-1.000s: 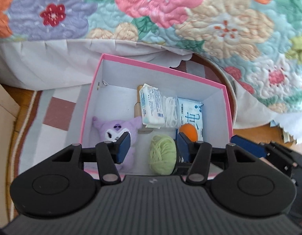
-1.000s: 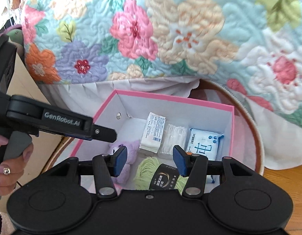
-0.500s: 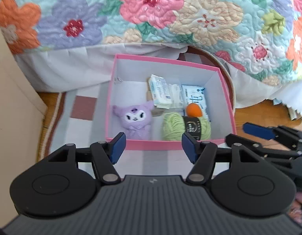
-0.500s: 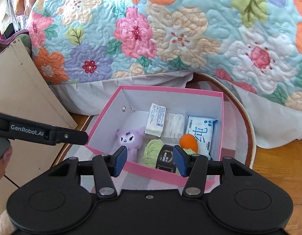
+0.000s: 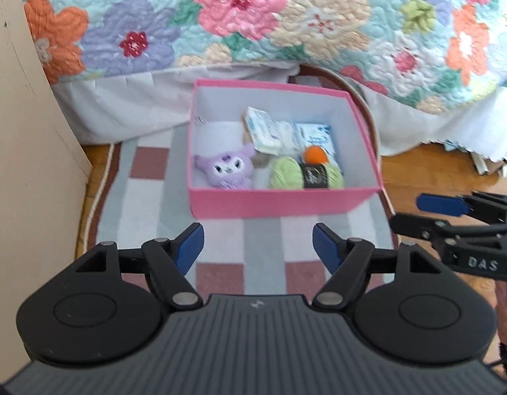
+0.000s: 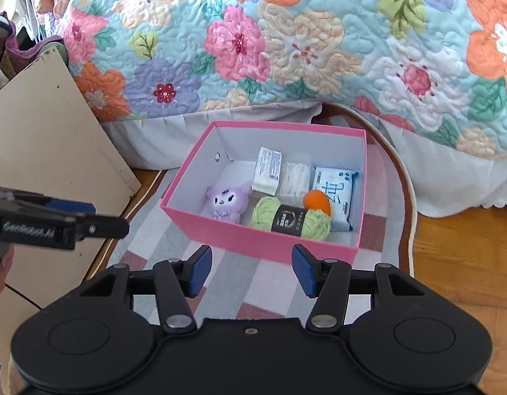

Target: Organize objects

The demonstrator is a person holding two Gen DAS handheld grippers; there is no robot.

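Observation:
A pink box (image 5: 280, 202) (image 6: 253, 242) stands on a checked rug. Inside lie a purple plush toy (image 5: 225, 169) (image 6: 225, 202), a green yarn skein with a black band (image 5: 304, 174) (image 6: 291, 220), an orange ball (image 5: 315, 154) (image 6: 316, 200), a white tissue pack (image 5: 261, 130) (image 6: 267, 171), a cotton swab pack (image 6: 296, 177) and a blue-and-white wipes pack (image 5: 316, 133) (image 6: 334, 194). My left gripper (image 5: 258, 247) is open and empty, above the rug short of the box. My right gripper (image 6: 252, 268) is open and empty, near the box's front wall.
A flowered quilt (image 5: 286, 23) (image 6: 303, 42) hangs over the bed behind the box. A beige board (image 5: 26, 151) (image 6: 46, 151) stands at the left. Wooden floor (image 6: 467, 256) lies to the right of the rug (image 5: 220, 230). The right gripper shows at the right in the left wrist view (image 5: 451, 207).
Both grippers have pulled back and up from the box, empty. The box now looks smaller and farther, and the rug in front of it shows.

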